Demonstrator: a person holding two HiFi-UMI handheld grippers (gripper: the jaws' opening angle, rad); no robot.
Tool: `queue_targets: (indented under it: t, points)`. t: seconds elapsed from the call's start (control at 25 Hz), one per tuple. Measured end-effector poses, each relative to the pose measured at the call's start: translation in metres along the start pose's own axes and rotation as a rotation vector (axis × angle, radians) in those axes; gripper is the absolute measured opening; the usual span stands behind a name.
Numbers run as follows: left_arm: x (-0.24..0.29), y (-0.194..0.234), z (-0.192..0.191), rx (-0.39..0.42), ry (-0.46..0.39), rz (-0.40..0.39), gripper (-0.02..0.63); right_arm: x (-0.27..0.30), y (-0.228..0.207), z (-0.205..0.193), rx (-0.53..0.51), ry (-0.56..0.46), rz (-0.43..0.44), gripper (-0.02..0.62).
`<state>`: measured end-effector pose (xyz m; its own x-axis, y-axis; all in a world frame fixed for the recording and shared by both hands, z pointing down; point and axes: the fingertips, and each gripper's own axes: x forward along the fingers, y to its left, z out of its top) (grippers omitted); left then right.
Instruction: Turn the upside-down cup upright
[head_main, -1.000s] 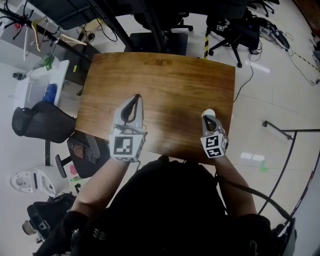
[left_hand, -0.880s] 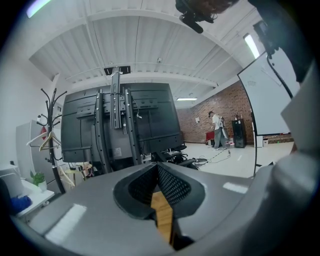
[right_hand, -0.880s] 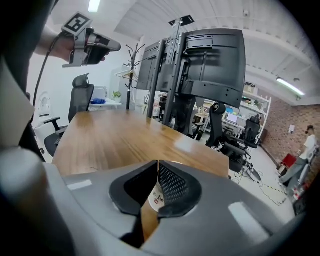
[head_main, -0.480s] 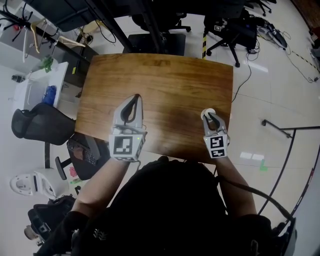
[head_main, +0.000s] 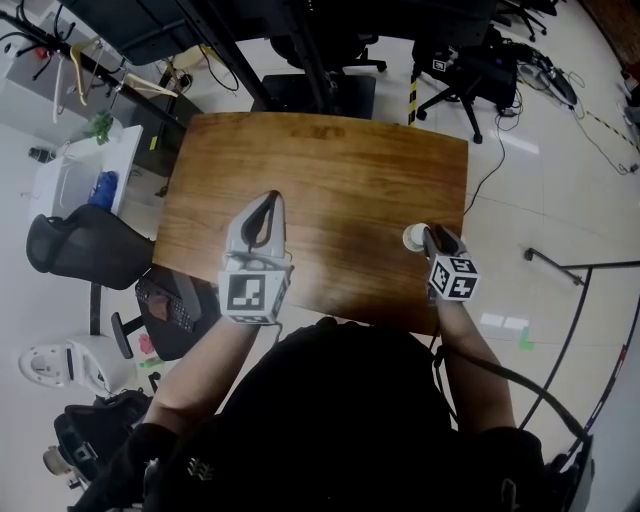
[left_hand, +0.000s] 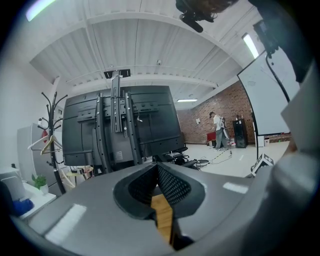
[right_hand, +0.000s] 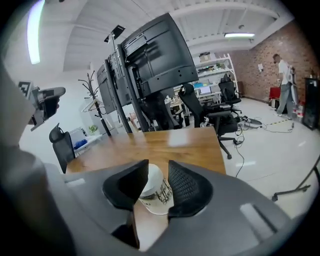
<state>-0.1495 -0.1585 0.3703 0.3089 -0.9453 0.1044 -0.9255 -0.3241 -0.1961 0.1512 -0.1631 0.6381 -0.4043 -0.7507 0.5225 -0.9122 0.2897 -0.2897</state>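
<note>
At the table (head_main: 320, 170)'s near right edge, the cup (head_main: 413, 237) is bracketed, ungripped, by the right gripper (head_main: 430, 235), just opened and rolled since earlier; the left gripper (head_main: 266, 207) is held closed, empty.

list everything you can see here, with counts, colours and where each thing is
table: 1, brown wood, in front of the person
cup: 1, white with dark print, near-right part of the table
office chairs: at least 3, black, on the floor around the table
coat stand: 1, black, with hangers, far left
cabinet: 1, white, left of the table
screen stand: 1, black, beyond the table's far end
bystander: 1, white top, far off in the room
left gripper: 1, grey, over the table's near-left part, jaws together, empty
right gripper: 1, grey, at the cup, jaws apart and just been opening, cup between them
</note>
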Motion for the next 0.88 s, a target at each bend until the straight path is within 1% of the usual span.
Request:
queue_targets:
  t: [0.12, 0.24, 0.32, 0.36, 0.4, 0.48, 0.56, 0.76, 0.88]
  points:
    - [-0.001, 0.0, 0.0, 0.003, 0.005, 0.006, 0.0, 0.004, -0.002, -0.006, 0.017, 0.033, -0.008, 0.126]
    - [-0.001, -0.002, 0.001, 0.001, 0.003, 0.002, 0.0, 0.006, -0.004, -0.007, 0.053, 0.04, 0.001, 0.121]
    - [-0.001, -0.003, 0.0, -0.003, 0.005, 0.004, 0.0, 0.007, -0.003, -0.007, 0.057, 0.041, 0.011, 0.118]
    - [-0.001, -0.003, -0.001, -0.007, 0.01, 0.007, 0.0, 0.007, -0.002, -0.006, 0.047, 0.044, 0.015, 0.107]
    - [-0.002, -0.002, -0.003, -0.01, 0.016, 0.009, 0.0, 0.007, 0.001, -0.006, 0.03, 0.049, 0.017, 0.081]
    - [-0.003, -0.003, -0.004, -0.015, 0.019, 0.008, 0.0, 0.005, 0.005, -0.005, -0.019, 0.055, 0.014, 0.074]
    - [-0.003, -0.005, -0.005, -0.016, 0.016, 0.001, 0.0, 0.002, 0.009, -0.001, -0.089, 0.046, 0.003, 0.052]
    - [-0.004, -0.007, -0.005, -0.026, 0.008, -0.002, 0.0, -0.007, 0.019, 0.017, -0.347, 0.024, -0.069, 0.032]
    - [-0.008, -0.006, -0.005, -0.029, 0.008, 0.0, 0.0, -0.004, 0.031, 0.013, -0.494, 0.065, -0.084, 0.031]
